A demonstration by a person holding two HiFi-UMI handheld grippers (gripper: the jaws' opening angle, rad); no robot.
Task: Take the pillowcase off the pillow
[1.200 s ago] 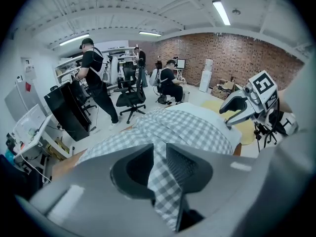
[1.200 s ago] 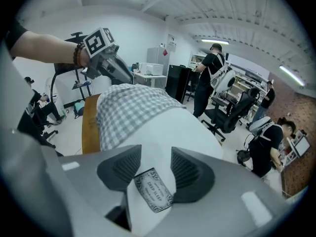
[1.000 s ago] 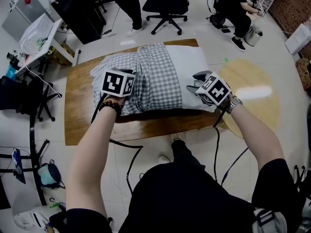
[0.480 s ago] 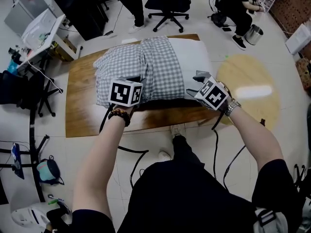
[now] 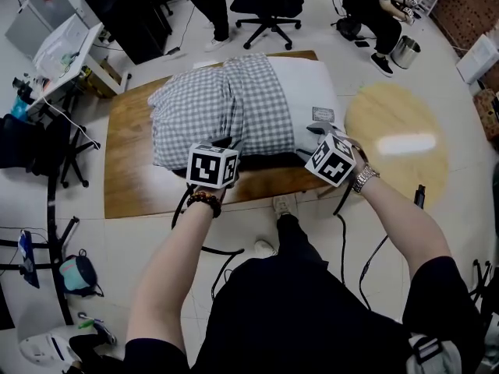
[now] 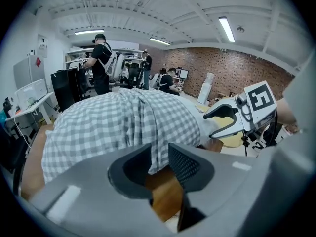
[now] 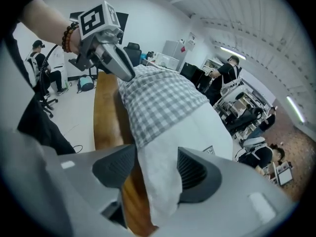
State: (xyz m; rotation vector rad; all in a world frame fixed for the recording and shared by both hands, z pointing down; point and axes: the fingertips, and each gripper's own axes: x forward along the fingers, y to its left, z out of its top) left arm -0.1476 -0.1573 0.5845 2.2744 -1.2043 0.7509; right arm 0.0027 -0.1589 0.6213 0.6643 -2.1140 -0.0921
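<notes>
A pillow (image 5: 313,92) lies on the wooden table (image 5: 129,179). A grey-and-white checked pillowcase (image 5: 226,107) covers its left and middle parts, and the white right end is bare. My left gripper (image 5: 228,143) is at the pillowcase's near edge. In the left gripper view a hanging fold of the pillowcase (image 6: 163,127) sits between its jaws (image 6: 159,163), which have just been opening. My right gripper (image 5: 318,128) is at the pillow's near right corner. That white corner (image 7: 158,181) fills the gap of its jaws (image 7: 155,171), which have also just been opening.
A round pale wooden top (image 5: 399,140) stands right of the table. Beyond the far edge are an office chair (image 5: 269,2) and a standing person (image 5: 204,10). A cluttered desk (image 5: 62,53) is at the left. Cables (image 5: 207,249) trail on the floor below the near edge.
Both grippers have come down and toward the table's near edge. The left one slid right along the pillowcase's near edge. The right one settled at the pillow's corner.
</notes>
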